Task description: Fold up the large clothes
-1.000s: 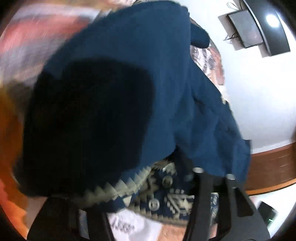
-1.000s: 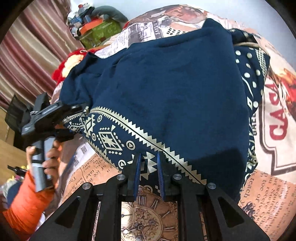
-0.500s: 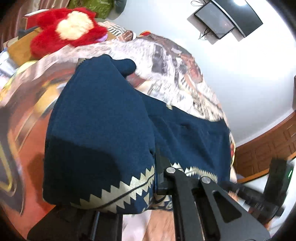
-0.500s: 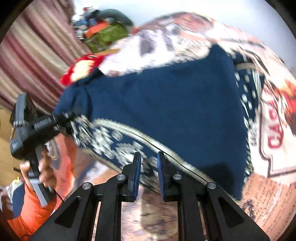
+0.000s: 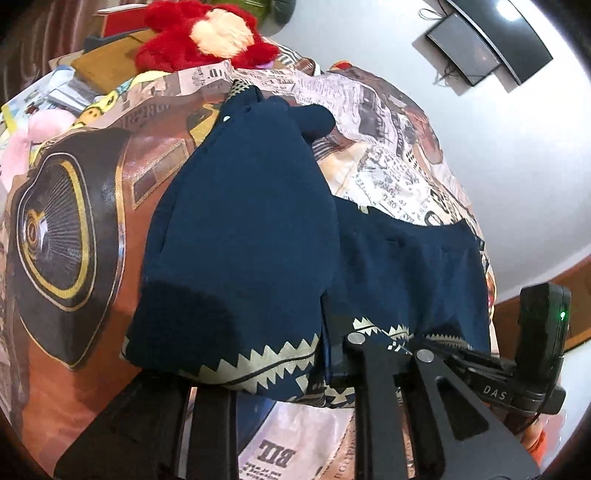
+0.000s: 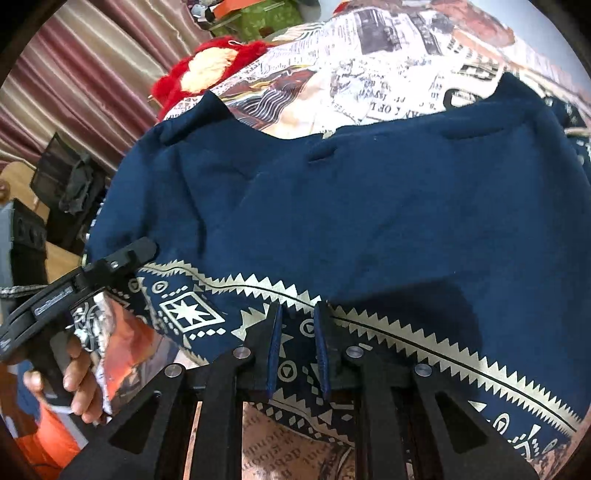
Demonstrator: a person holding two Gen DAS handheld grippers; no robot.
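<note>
A large navy garment (image 5: 240,236) with a cream zigzag and geometric border lies on a printed bedspread; it also fills the right wrist view (image 6: 369,206). My left gripper (image 5: 273,365) is shut on its patterned hem, which drapes over the left finger. My right gripper (image 6: 295,332) is shut on the hem border between its blue pads. The left gripper shows in the right wrist view (image 6: 122,258), holding the hem's left end. The right gripper shows in the left wrist view (image 5: 498,373) at the right.
The bedspread (image 5: 74,221) carries newspaper and vintage-car prints. A red plush toy (image 5: 207,33) lies at the bed's far end, also seen in the right wrist view (image 6: 207,66). Striped curtains (image 6: 92,74) hang at left. A wall screen (image 5: 480,40) is at upper right.
The garment came down from being held up in front of the left camera. It now lies spread flatter over the bed, with both grippers still holding the hem low near the bed's near side.
</note>
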